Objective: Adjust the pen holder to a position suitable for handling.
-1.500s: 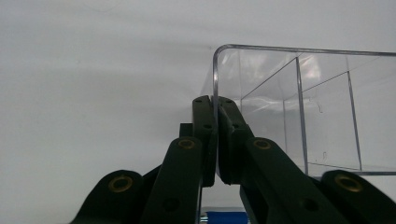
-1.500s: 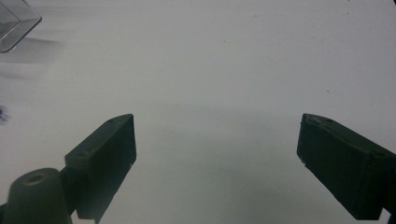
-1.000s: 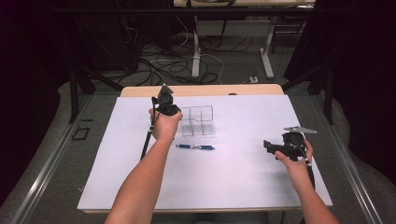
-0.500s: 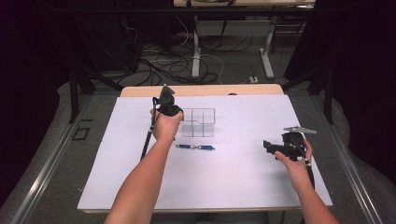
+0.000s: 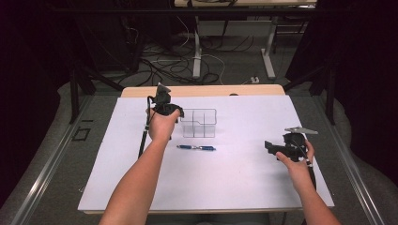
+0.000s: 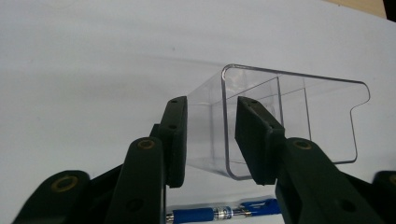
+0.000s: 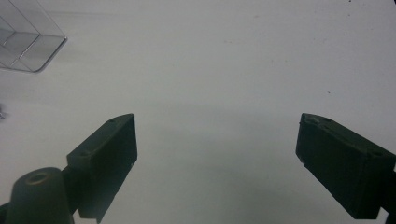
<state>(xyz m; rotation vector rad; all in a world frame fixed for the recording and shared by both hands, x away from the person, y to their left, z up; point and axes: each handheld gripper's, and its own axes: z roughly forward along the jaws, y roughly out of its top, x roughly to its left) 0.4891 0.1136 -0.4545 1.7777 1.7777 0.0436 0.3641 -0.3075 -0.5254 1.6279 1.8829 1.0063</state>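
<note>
The table [image 5: 206, 187] is seen from above and behind the person, looking forward and down, with the floor beyond. From the left gripper [image 6: 210, 135], a clear plastic box [image 6: 289, 116] is viewed very close, low over the white surface. From the right gripper [image 7: 215, 158], the sheet is viewed closely; a corner of the same box [image 7: 28, 42] is shared.
</note>
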